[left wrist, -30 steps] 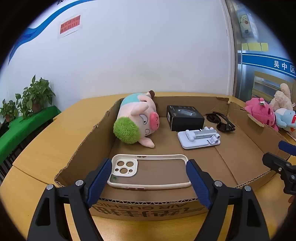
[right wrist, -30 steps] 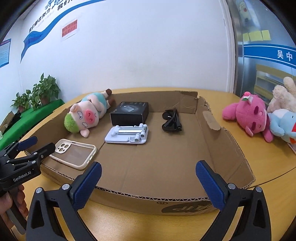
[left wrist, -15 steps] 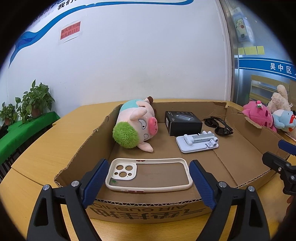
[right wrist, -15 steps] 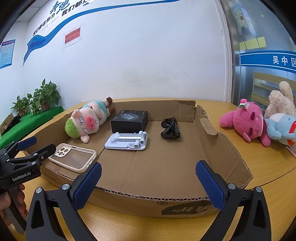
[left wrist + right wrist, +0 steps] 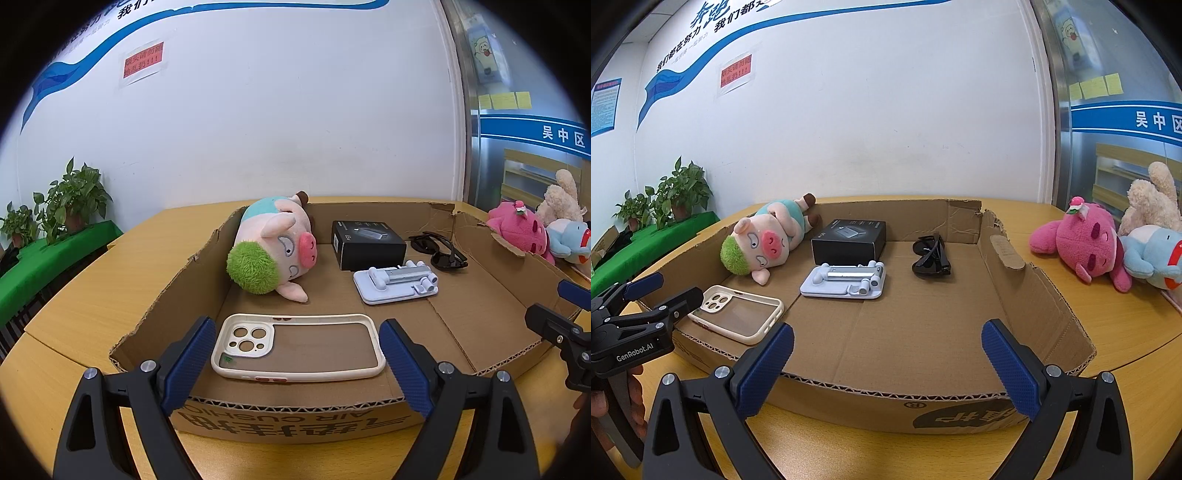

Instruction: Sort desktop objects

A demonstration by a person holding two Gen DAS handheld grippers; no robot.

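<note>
The left hand-held gripper (image 5: 295, 354) is opening wide, its pads flanking the case (image 5: 297, 347) lying in the box (image 5: 295, 421) by its near wall; withdrawing straight avoids nudging it. The right hand-held gripper (image 5: 886, 369) is hanging wide, empty.

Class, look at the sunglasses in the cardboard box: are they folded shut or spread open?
Folded. The sunglasses lie flat on the floor of the cardboard box, temple arms tucked in against the lenses rather than sticking out.

A cream phone case (image 5: 297, 347) lies flat, camera cutouts left, low-centre, in the cardboard box (image 5: 173, 295).
</note>
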